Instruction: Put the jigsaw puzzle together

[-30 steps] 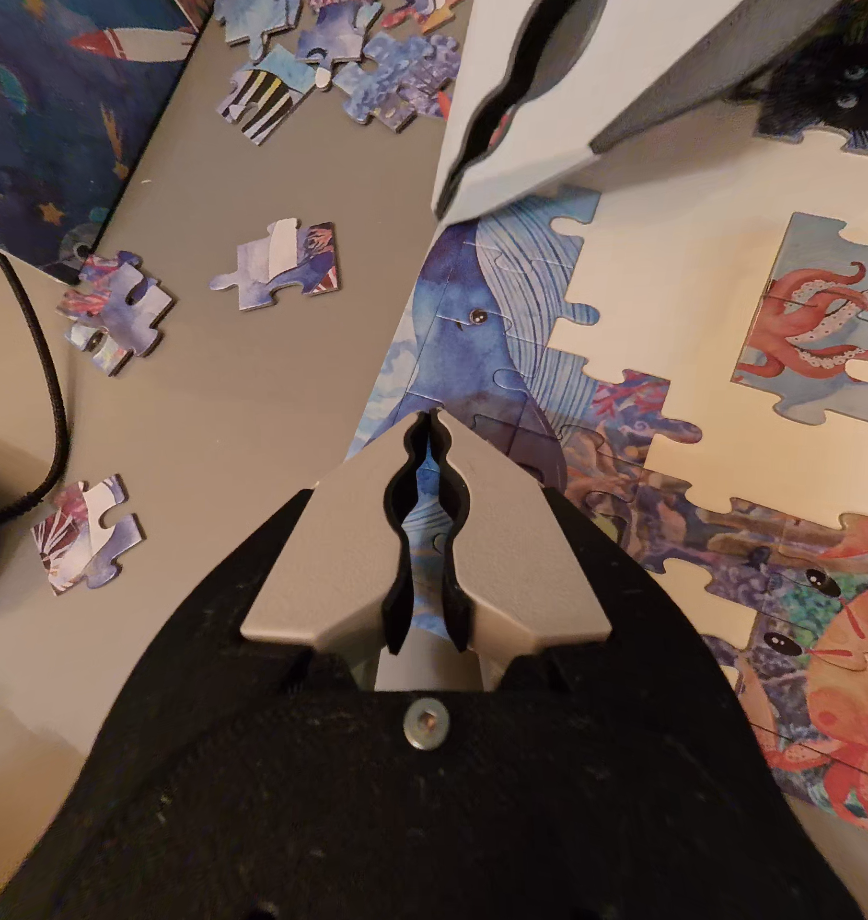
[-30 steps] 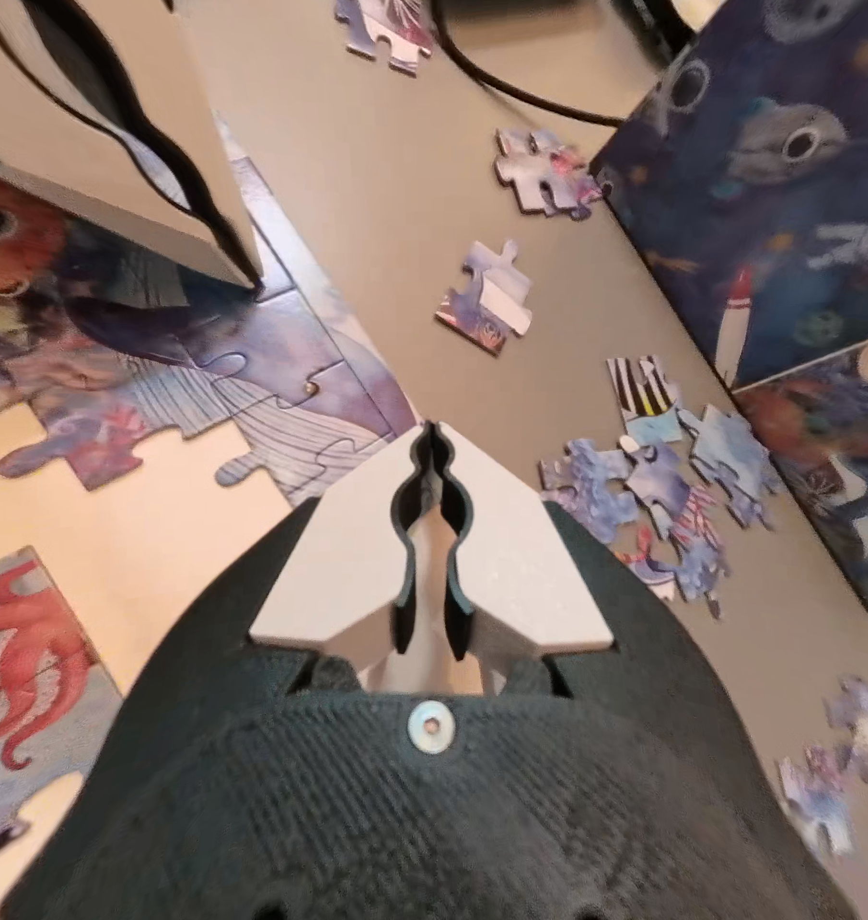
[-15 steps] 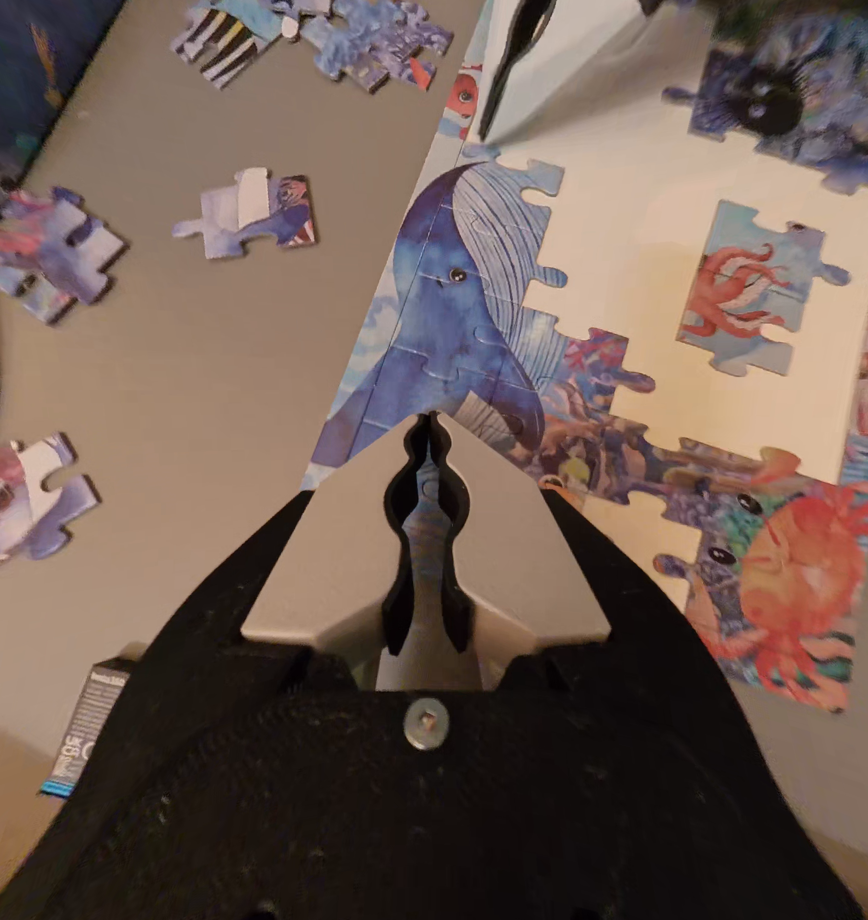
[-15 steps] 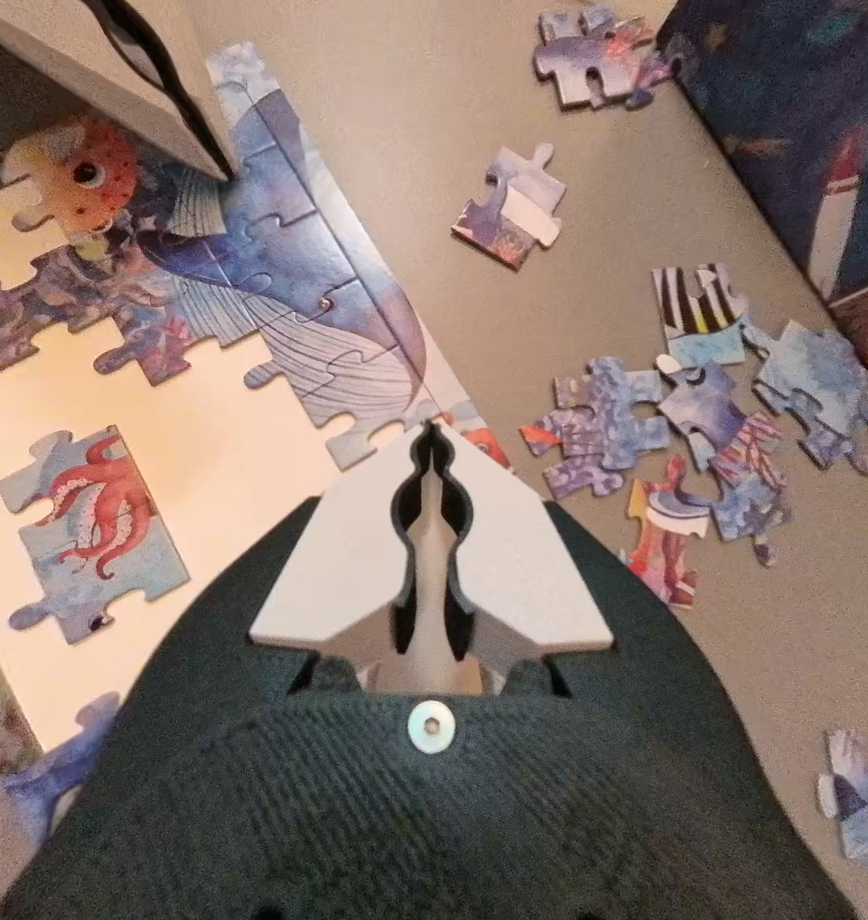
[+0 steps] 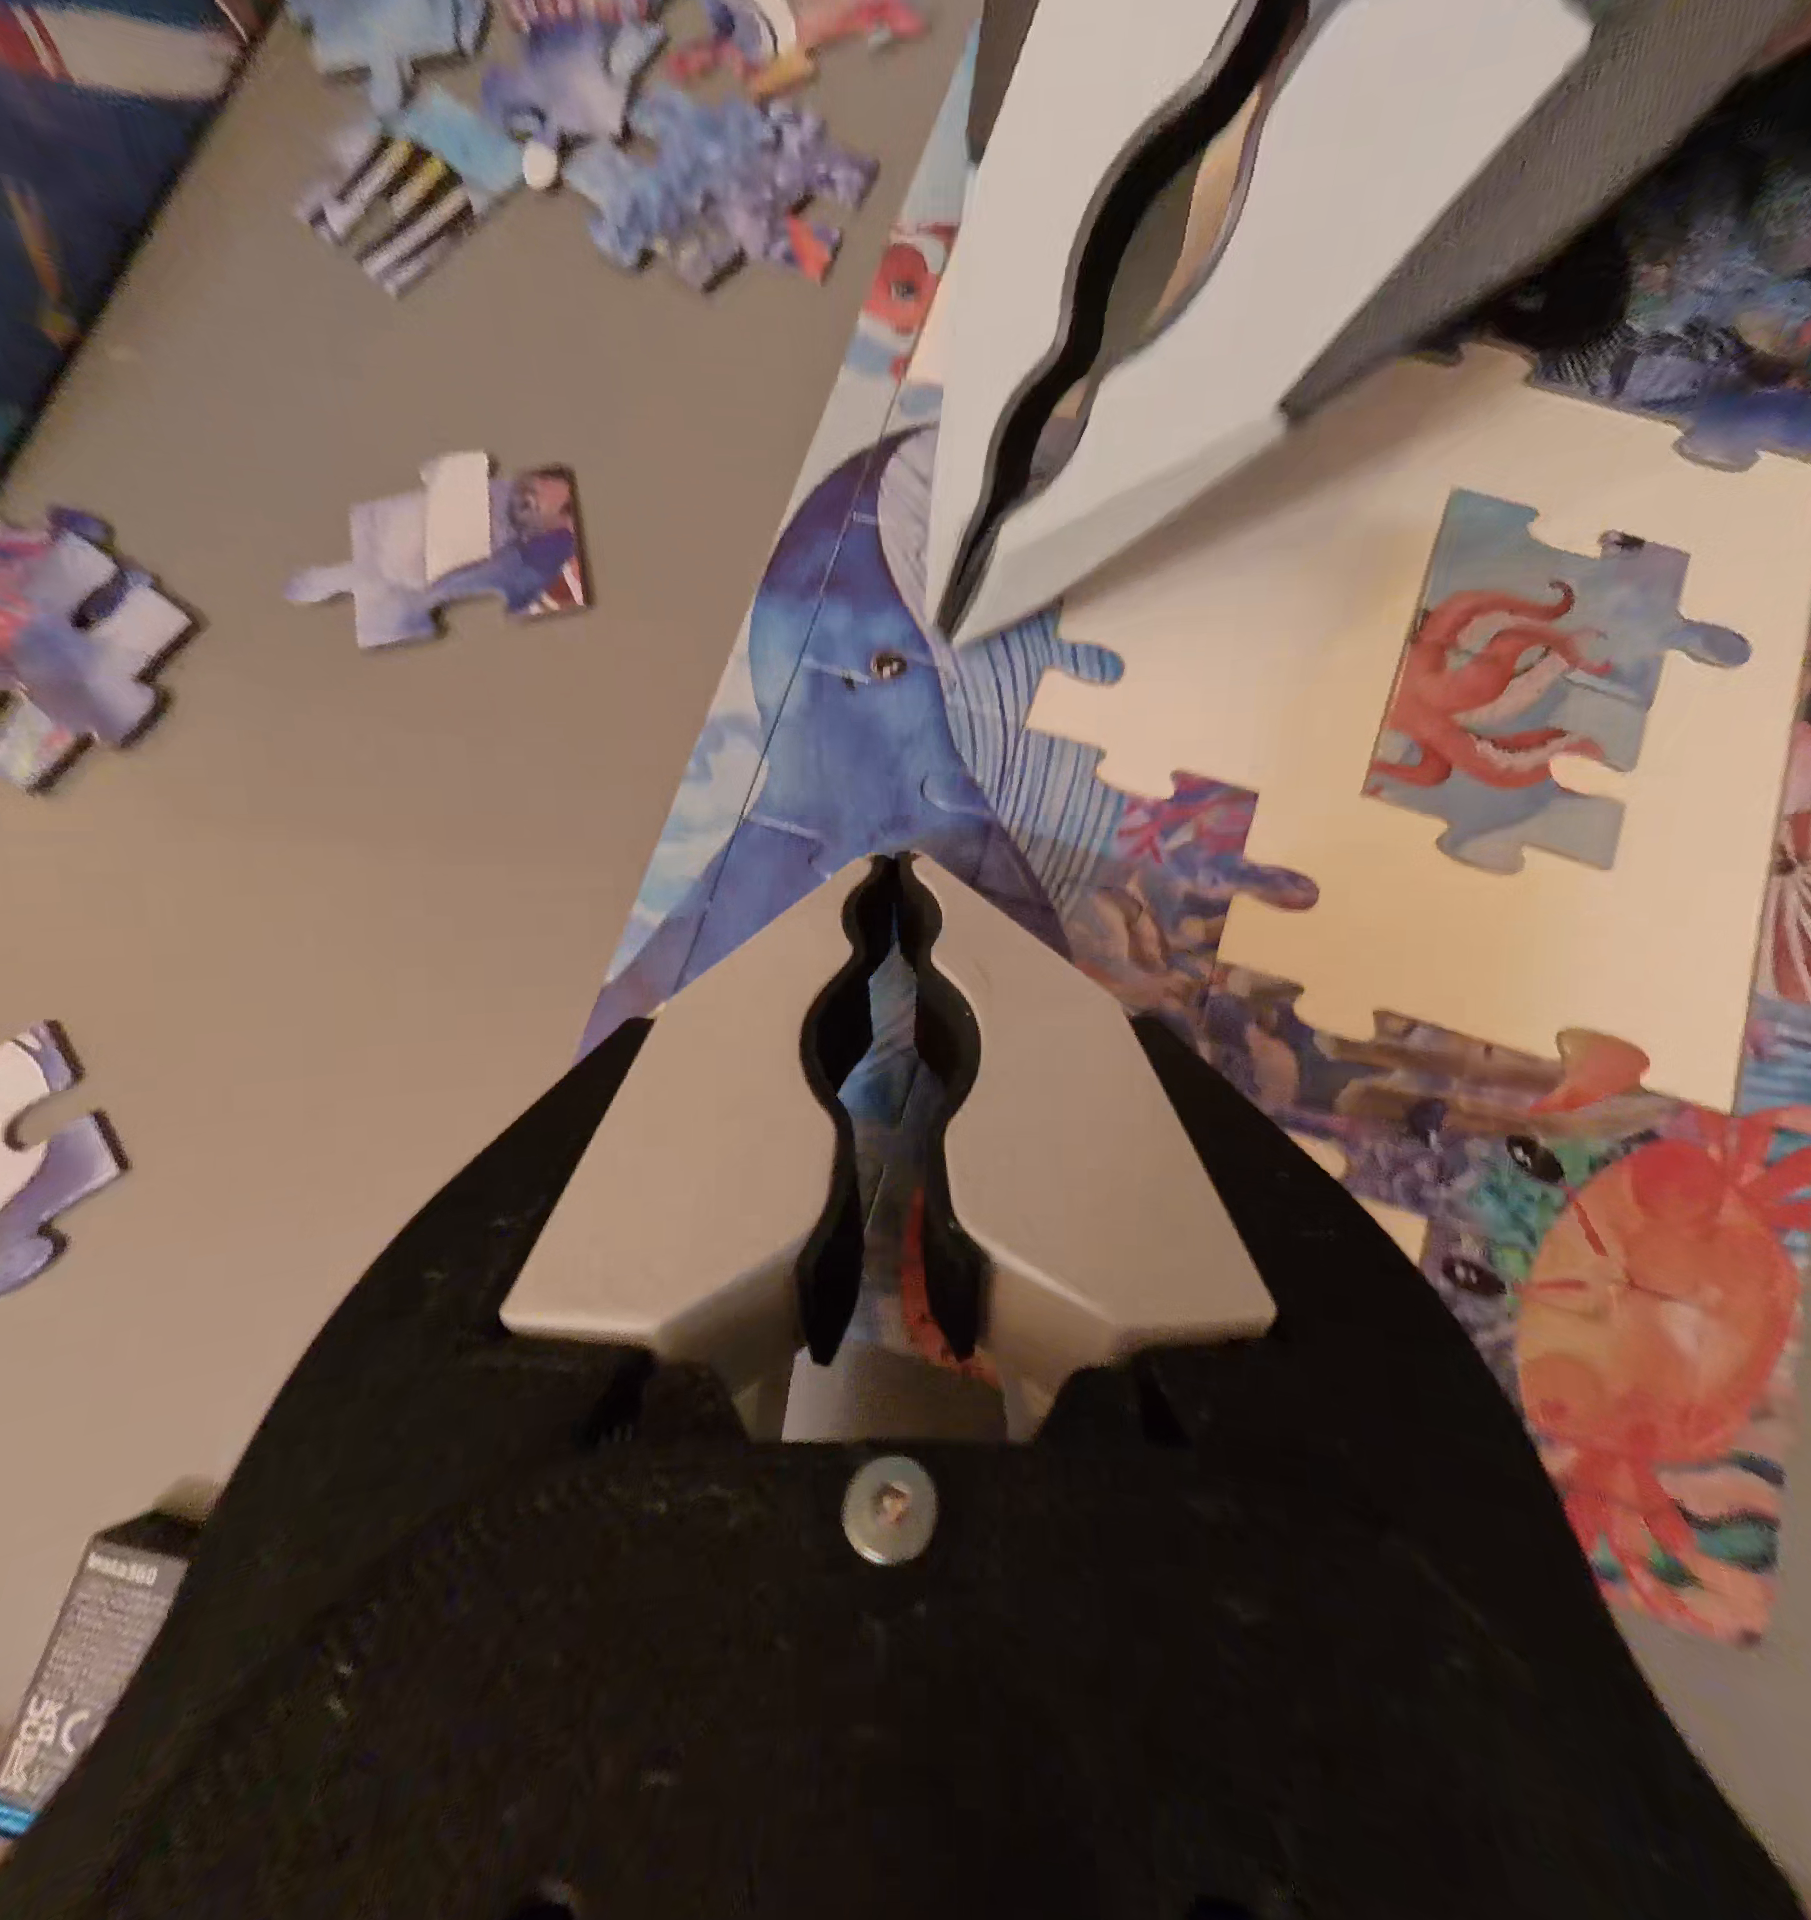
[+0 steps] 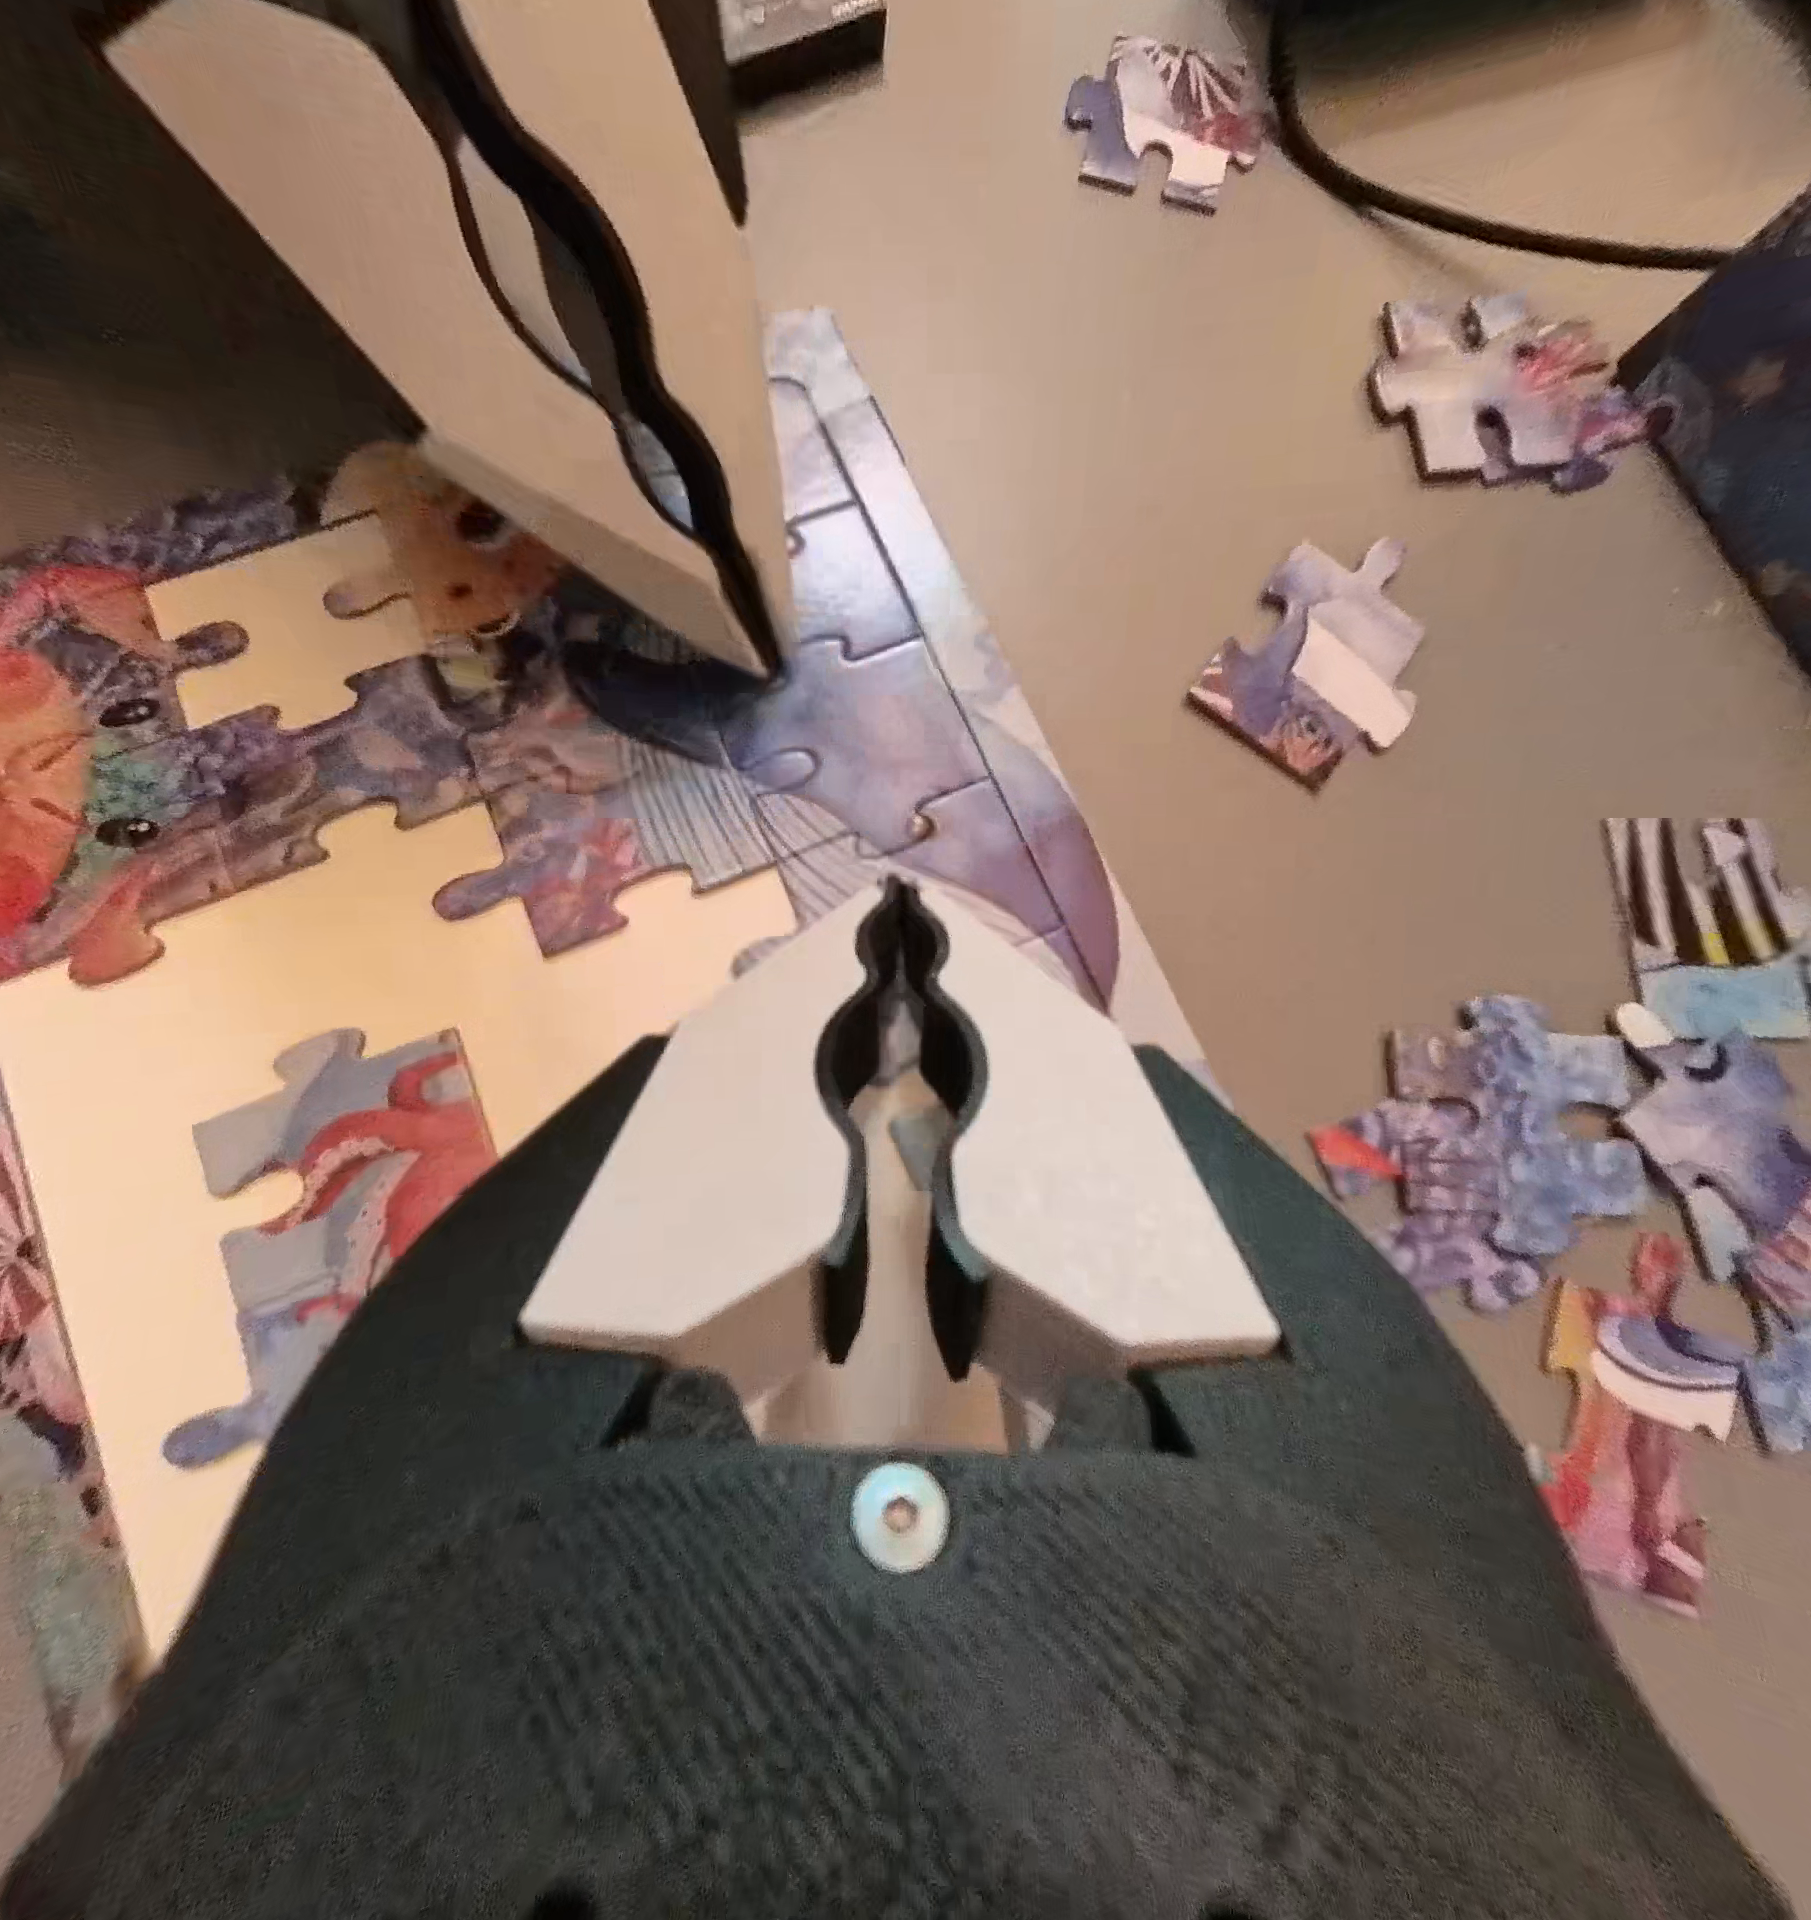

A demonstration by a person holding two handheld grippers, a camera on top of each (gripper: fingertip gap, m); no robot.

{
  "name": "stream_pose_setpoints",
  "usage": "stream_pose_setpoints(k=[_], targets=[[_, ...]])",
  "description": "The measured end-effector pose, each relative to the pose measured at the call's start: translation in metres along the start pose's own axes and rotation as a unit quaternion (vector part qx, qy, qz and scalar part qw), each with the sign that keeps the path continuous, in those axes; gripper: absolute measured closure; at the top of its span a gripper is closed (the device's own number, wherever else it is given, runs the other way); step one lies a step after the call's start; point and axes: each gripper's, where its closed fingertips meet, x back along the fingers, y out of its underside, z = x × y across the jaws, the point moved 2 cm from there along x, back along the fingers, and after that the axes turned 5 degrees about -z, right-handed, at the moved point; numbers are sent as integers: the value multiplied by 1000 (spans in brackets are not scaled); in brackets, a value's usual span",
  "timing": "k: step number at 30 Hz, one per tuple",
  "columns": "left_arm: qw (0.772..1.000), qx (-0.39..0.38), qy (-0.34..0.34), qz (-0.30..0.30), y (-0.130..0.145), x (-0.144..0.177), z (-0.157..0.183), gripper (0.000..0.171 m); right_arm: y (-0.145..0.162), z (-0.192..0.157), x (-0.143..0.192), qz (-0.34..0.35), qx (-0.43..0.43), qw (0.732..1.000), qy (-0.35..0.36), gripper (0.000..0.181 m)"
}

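The partly built jigsaw puzzle (image 5: pixel 1244 582) lies on a cream backing, with a blue whale (image 5: pixel 839 727) along its left edge, an orange crab (image 5: pixel 1659 1330) and a separate octopus section (image 5: pixel 1503 707). My left gripper (image 5: pixel 893 868) is shut and empty, its tip over the whale's lower part. My right gripper (image 5: pixel 958 623) is shut and empty, its tip on or just above the whale near its eye. In the right wrist view the right gripper (image 6: pixel 896 888) points at the whale (image 6: pixel 880 748), and the left gripper (image 6: pixel 766 665) comes down on the puzzle opposite it.
Loose pieces lie on the grey table: one alone (image 5: pixel 465 551), a cluster (image 5: pixel 620 166), and two more (image 5: pixel 49 644) (image 5: pixel 7 1153). A dark blue puzzle box (image 5: pixel 39 208) stands beyond them. A black cable (image 6: pixel 1452 208) runs behind, and a small black box (image 5: pixel 80 1621) sits near me. The tips of one gripper are about 5 cm away from the tips of the other.
Both grippers lifted away from the puzzle half a second ago and have come back down close over the whale. Both stayed shut. No piece moved.
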Motion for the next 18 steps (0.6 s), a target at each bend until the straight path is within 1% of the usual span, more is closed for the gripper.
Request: stream_pose_setpoints(k=[2, 4, 6, 7, 9, 10, 12, 13, 15, 17, 18], targets=[[1000, 19, 14, -7, 9, 8, -8, 171, 10, 5, 8, -5, -18, 1000, -20, 181], [999, 41, 5, -6, 20, 17, -22, 171, 20, 14, 16, -4, -30, 999, -21, 181], [998, 56, 8, 12, 22, 25, -29, 171, 25, 21, 22, 1, -38, 999, -27, 181], [998, 58, 18, 29, 18, 28, -27, 171, 22, 22, 24, 13, -43, 998, -31, 181], [996, 47, 44, 60, 8, 32, -17, 171, 7, 14, 26, 57, -50, 996, -49, 181], [995, 32, 61, 66, 4, 32, -9, 171, -3, 5, 26, 80, -47, 994, -59, 181], [995, -3, 81, 52, 5, 27, 5, 171, -21, -19, 23, 102, -21, 992, -73, 181], [996, -21, 80, 40, 6, 23, 9, 171, -27, -31, 18, 98, 1, 992, -73, 181], [995, -51, 82, 22, 9, 17, 17, 171, -28, -50, 3, 59, 40, 995, -67, 181], [994, -57, 90, 6, 13, 13, 21, 171, -22, -60, -11, 11, 66, 996, -59, 181], [994, -56, 91, 2, 15, 12, 21, 171, -22, -60, -12, 11, 70, 996, -54, 181]])
